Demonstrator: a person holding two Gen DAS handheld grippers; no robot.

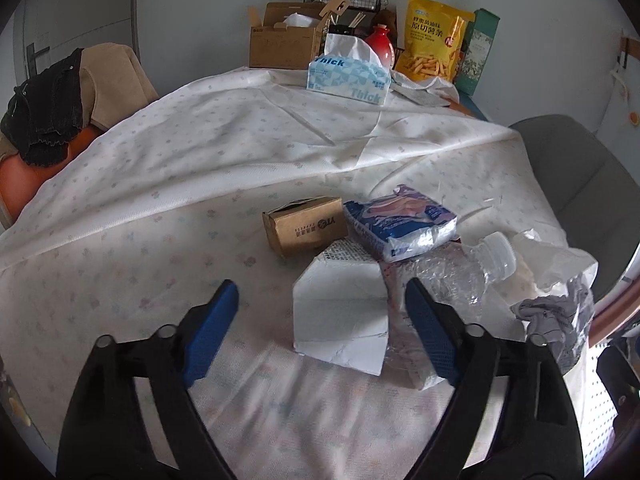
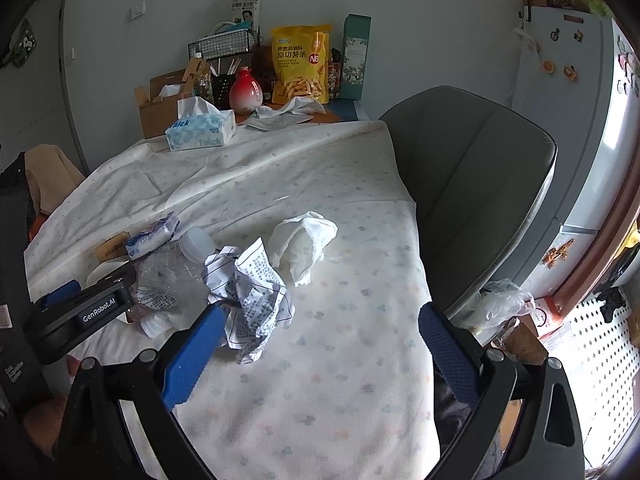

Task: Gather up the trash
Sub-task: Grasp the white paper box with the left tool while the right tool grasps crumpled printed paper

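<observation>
Nearby, crumpled printed paper point(image 2: 256, 296) beside crushed clear bottle point(image 2: 176, 272).

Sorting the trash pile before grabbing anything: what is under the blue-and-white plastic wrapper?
The blue-and-white plastic wrapper lies on the printed top edge of the white paper carton, beside the small brown box. Its right end overlaps the crushed clear bottle. Anything beneath its middle is covered.

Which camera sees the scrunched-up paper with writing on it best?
The right wrist view: the crumpled paper lies open and unhidden beside the right gripper. The left wrist view shows only a grey edge of it behind the plastic bottle.
</observation>
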